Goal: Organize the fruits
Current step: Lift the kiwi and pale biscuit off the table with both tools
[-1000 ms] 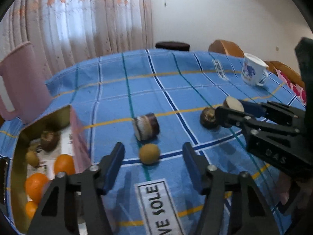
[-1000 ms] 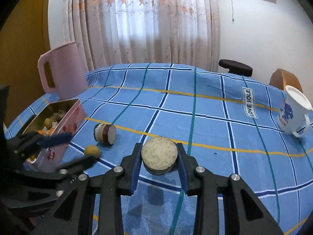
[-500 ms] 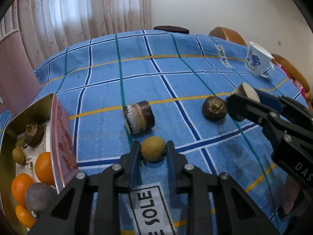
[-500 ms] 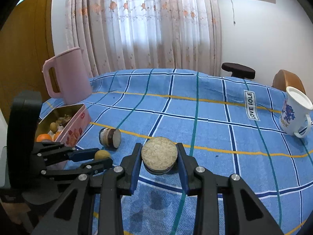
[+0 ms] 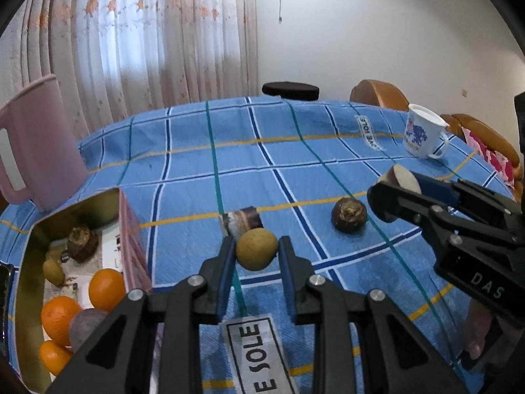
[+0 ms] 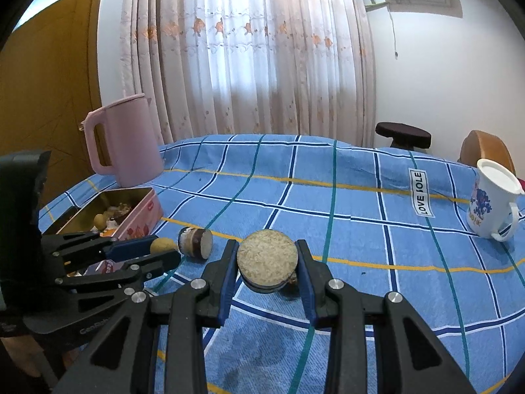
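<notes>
My left gripper (image 5: 257,253) is shut on a small round yellow-brown fruit (image 5: 257,252), held above the blue checked cloth; it also shows in the right wrist view (image 6: 161,245). My right gripper (image 6: 267,267) is shut on a dark cut piece with a flat pale face (image 6: 267,260), also seen in the left wrist view (image 5: 402,180). A dark cut piece (image 5: 244,221) and a dark round water chestnut (image 5: 348,219) lie on the cloth. The open tin (image 5: 24,282) at left holds oranges (image 5: 106,289), a small yellow fruit and dark round ones.
A pink jug (image 5: 39,144) stands behind the tin. A white mug (image 5: 423,136) with a blue print stands at the far right of the table (image 5: 262,151). A dark stool (image 5: 290,91) and wooden chairs stand beyond the table's far edge.
My left gripper has closed on the yellow-brown fruit and lifted it off the cloth. My right gripper has kept its hold on the cut piece and risen slightly.
</notes>
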### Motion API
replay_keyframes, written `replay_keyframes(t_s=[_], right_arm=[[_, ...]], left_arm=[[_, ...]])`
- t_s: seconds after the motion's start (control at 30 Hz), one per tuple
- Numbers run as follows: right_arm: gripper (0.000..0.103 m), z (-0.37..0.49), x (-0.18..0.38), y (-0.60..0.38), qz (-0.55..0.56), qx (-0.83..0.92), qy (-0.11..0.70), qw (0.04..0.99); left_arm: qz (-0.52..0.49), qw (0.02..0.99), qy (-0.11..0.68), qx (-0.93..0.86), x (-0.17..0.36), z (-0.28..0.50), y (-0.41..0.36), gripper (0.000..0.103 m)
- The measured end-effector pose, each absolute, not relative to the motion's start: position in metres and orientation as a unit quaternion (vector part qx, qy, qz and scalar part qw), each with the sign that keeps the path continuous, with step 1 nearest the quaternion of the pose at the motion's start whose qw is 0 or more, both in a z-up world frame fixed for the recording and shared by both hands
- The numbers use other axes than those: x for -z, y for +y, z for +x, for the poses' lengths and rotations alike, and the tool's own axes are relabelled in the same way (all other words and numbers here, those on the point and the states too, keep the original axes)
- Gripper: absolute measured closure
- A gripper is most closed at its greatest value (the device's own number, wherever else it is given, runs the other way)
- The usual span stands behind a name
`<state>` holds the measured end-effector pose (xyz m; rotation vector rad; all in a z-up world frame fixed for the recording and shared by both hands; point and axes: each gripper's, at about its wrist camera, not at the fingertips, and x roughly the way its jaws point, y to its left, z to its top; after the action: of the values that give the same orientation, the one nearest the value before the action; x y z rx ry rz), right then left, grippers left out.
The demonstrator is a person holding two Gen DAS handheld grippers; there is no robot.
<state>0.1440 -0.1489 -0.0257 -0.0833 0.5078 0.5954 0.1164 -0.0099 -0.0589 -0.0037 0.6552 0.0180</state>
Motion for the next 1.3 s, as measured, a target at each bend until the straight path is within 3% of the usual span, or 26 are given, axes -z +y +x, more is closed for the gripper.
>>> replay_keyframes(t_s=[1.3], right_arm=[[0.067,0.114,0.016,-0.157,-0.048,-0.298,0.165,0.939]], left_arm=[[0.024,0.974,0.226,-0.024,0.042,0.083,-0.018,0.075]])
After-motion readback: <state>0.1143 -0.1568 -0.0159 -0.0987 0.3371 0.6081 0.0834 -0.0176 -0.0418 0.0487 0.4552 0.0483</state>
